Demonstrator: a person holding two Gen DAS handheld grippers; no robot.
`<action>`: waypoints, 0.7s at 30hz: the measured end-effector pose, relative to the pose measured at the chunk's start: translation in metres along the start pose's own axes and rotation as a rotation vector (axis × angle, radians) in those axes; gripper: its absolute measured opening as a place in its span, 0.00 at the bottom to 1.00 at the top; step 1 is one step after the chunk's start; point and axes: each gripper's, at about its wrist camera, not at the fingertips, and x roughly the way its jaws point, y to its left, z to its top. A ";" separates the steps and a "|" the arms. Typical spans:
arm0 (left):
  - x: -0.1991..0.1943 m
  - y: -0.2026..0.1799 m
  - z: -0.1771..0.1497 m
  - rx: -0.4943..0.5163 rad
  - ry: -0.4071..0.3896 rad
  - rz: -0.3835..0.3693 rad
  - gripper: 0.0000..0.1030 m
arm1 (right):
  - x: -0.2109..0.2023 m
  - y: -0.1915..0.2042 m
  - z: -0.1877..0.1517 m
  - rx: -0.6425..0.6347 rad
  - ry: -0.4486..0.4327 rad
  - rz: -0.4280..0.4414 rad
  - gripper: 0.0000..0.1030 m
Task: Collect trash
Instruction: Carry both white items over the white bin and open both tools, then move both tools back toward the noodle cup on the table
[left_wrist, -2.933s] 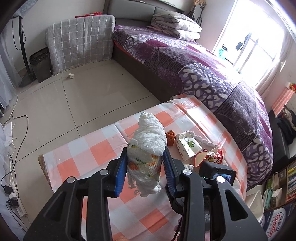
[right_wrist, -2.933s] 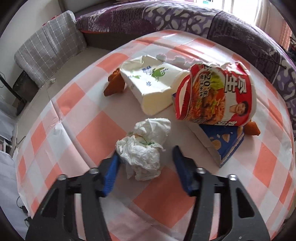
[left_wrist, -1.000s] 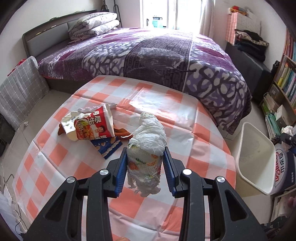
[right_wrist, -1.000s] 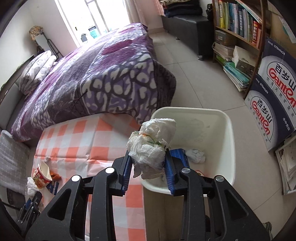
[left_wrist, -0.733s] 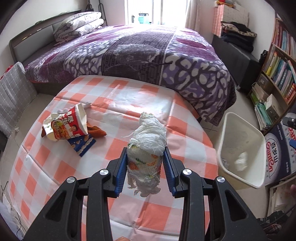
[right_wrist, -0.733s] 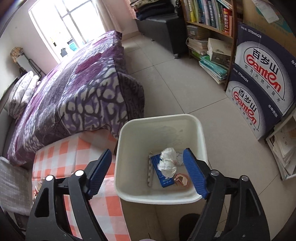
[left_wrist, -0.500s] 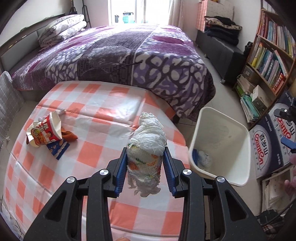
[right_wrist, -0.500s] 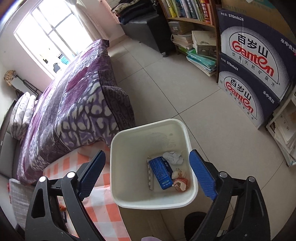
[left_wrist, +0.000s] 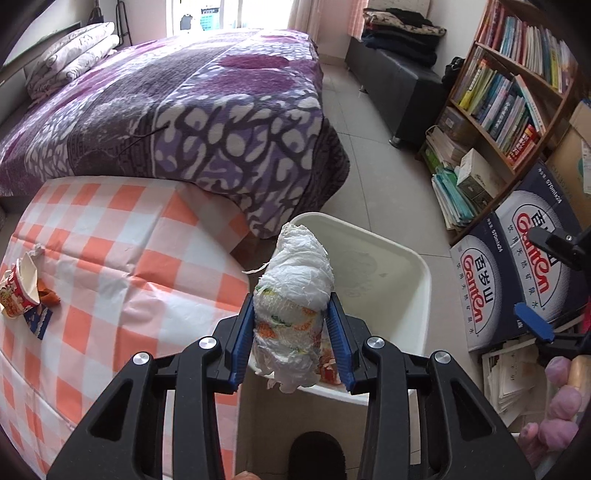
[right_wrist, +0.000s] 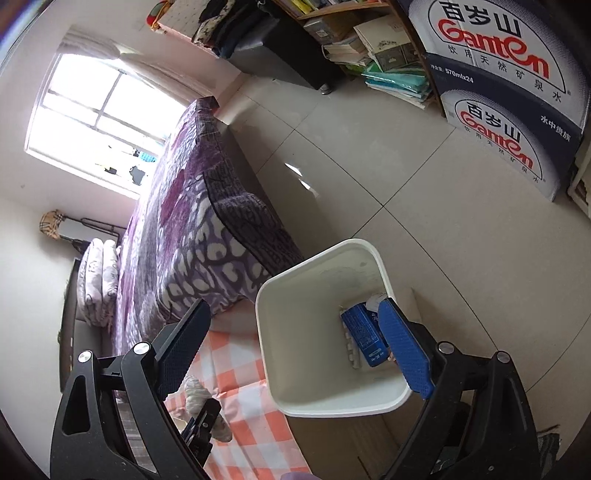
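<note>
Left gripper (left_wrist: 291, 338): your jaws are clamped on the wad of tissue (left_wrist: 293, 295).
Wad: long axis runs forward along your fingers, far end pointing away and tilted slightly right; near end hangs ragged below the pads.
Position: the wad sits over the near rim of the white bin (left_wrist: 421, 295).
Right gripper (right_wrist: 295, 343): jaws spread wide, nothing between them, above the bin (right_wrist: 384, 280).
Right view only: blue packet (right_wrist: 360, 338) and white scraps on the bin floor.
Left view only: noodle cup (left_wrist: 18, 291) and wrappers on the checked table (left_wrist: 122, 273), far to your left.
Around: bed (left_wrist: 177, 107) ahead, water cartons (left_wrist: 517, 273) and bookshelf (left_wrist: 517, 92) to your right.
</note>
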 end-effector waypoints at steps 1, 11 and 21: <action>0.002 -0.005 0.003 0.002 -0.002 -0.012 0.48 | 0.000 -0.004 0.003 0.015 0.002 0.002 0.85; 0.012 0.007 -0.006 -0.012 0.009 0.018 0.70 | 0.003 0.003 0.001 -0.031 0.003 -0.031 0.87; 0.028 0.116 -0.043 -0.041 0.081 0.309 0.75 | 0.040 0.071 -0.052 -0.280 0.068 -0.126 0.90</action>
